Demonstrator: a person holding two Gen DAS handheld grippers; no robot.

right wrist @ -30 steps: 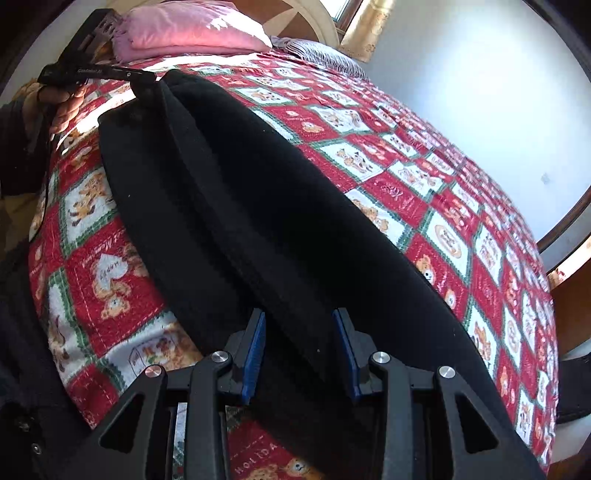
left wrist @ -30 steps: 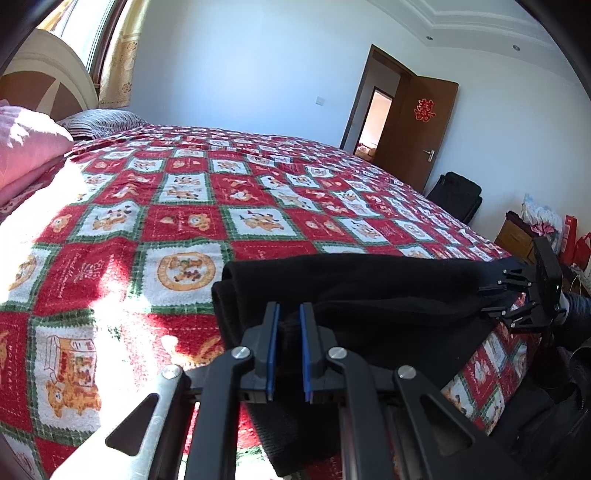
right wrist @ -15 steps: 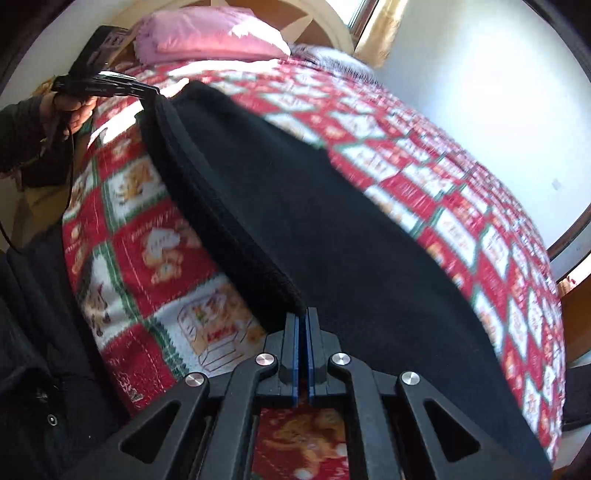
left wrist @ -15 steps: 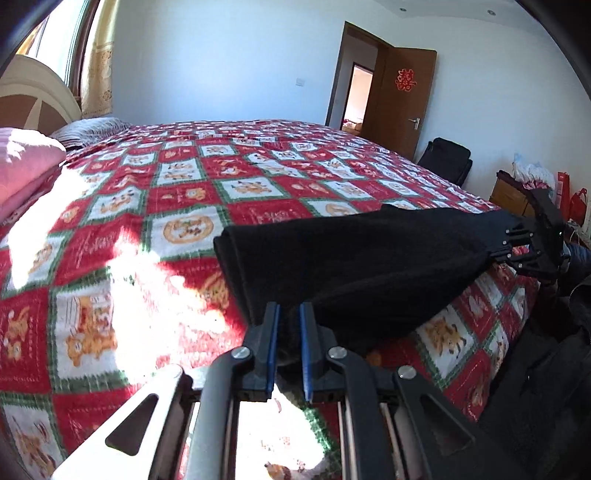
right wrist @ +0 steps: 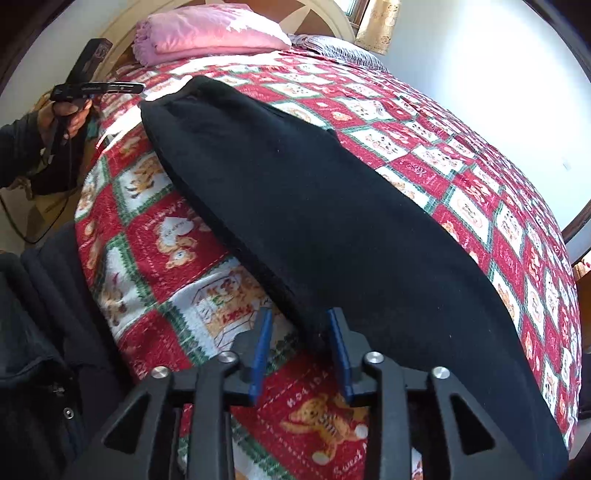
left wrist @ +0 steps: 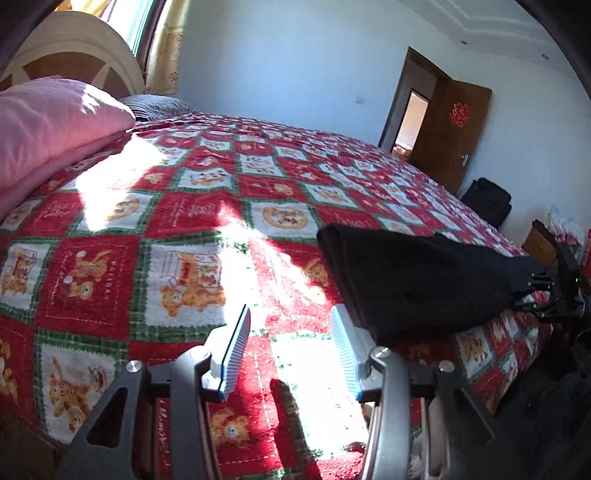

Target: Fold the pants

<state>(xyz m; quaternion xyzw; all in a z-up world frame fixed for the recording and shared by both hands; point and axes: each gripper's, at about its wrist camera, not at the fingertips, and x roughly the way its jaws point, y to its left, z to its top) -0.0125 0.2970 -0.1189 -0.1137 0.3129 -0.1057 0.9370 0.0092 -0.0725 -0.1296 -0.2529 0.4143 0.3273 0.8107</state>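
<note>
One pair of black pants lies folded lengthwise into a long narrow strip on the bed, near the edge where the person stands. There is one bedspread, red and white with green lines and little bears, and the pants rest directly on it.

There are two claws. The left claw has just been opening; its two blue pads stand apart, and between them I see only the sunlit bedspread. The near end of the pants is just beside its right finger, and I cannot tell if they touch. In the right wrist view, this same claw is small at the top left, held in one hand with a dark sleeve, close to the far end of the pants.

The right claw has also just been opening. Its two pads are narrowly apart; the thick folded edge of the pants passes between the tips, but the pads do not press it.

At the head of the bed is one pink folded blanket and one grey striped pillow beside it. One brown door stands open.
</note>
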